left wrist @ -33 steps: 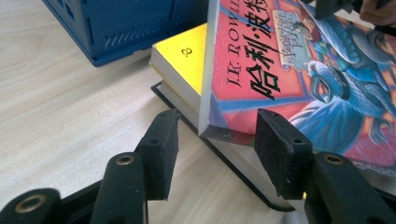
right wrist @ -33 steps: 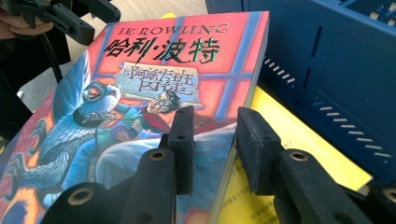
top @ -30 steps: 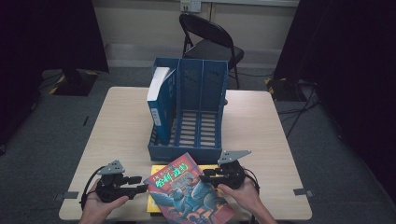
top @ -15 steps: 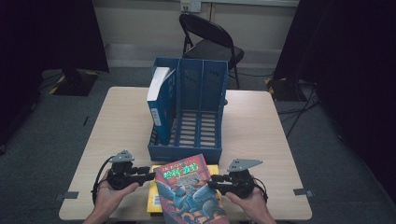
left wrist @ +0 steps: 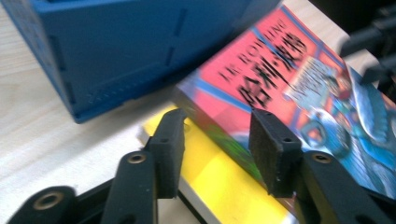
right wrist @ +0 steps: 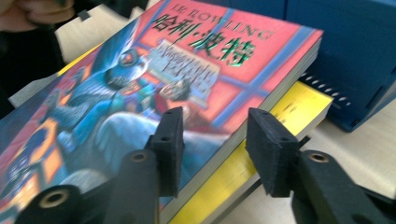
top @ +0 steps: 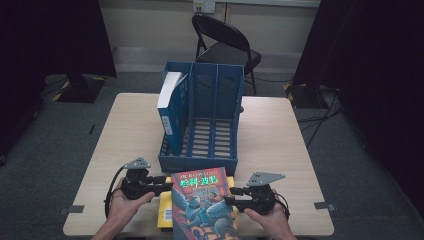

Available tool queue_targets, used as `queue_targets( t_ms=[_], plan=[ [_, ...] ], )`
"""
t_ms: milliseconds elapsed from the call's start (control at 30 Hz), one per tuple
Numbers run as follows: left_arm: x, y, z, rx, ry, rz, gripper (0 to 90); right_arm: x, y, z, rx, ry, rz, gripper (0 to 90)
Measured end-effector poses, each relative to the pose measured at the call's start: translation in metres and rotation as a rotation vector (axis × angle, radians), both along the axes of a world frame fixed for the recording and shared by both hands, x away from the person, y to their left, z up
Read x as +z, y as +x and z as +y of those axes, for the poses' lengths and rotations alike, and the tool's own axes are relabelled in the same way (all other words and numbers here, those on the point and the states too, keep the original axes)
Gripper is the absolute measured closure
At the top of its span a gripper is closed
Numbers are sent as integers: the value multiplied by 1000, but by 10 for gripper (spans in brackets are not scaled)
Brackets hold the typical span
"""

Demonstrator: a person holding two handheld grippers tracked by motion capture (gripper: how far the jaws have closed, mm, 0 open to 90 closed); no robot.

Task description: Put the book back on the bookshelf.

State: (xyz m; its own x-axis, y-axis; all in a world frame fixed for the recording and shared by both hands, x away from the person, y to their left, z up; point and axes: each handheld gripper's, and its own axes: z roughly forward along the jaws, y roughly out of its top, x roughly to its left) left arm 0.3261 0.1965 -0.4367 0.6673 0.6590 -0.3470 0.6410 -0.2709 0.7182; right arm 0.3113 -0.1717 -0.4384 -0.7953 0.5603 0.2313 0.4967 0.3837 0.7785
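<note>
Both claws have just been opening: the left claw (top: 167, 185) and right claw (top: 231, 192) straddle the red paperback's (top: 202, 202) edges without pressing. Since a second ago it lies straighter atop the yellow book (top: 165, 212), before the blue file rack (top: 200, 160) on the counter (top: 280, 150), probably awaiting a regrasp.

The high view looks forward and down from above the person's edge of the bench (top: 280, 150), far enough off to take in the whole top, the blue file rack (top: 202, 125) at its middle and a folding chair (top: 225, 47) beyond. The left gripper view sits low and very close, looking along its black jaws at the red-covered book (left wrist: 289, 70) just in front of the rack's corner (left wrist: 116, 51). The right gripper view, equally near, faces the same book (right wrist: 196, 70) from its opposite edge, with the rack (right wrist: 355, 56) behind. All three views share the book (top: 202, 202), the yellow book (right wrist: 275, 135) under it and the rack's front.
</note>
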Motion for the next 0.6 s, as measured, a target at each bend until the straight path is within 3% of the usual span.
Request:
queue_targets(
  t_ms=[133,233,400,600],
  plan=[
    [-1,-6,-11,-32,7,2,485,-1,6,4,-7,2,3,530],
    [-4,-4,-13,-17,13,9,439,-2,8,5,-22,5,14,523],
    [-6,1,-13,-17,-1,20,466,-2,5,5,-37,2,18,522],
    [-8,11,-21,-21,-18,1,461,-2,-4,0,-51,5,17,499]
  ],
)
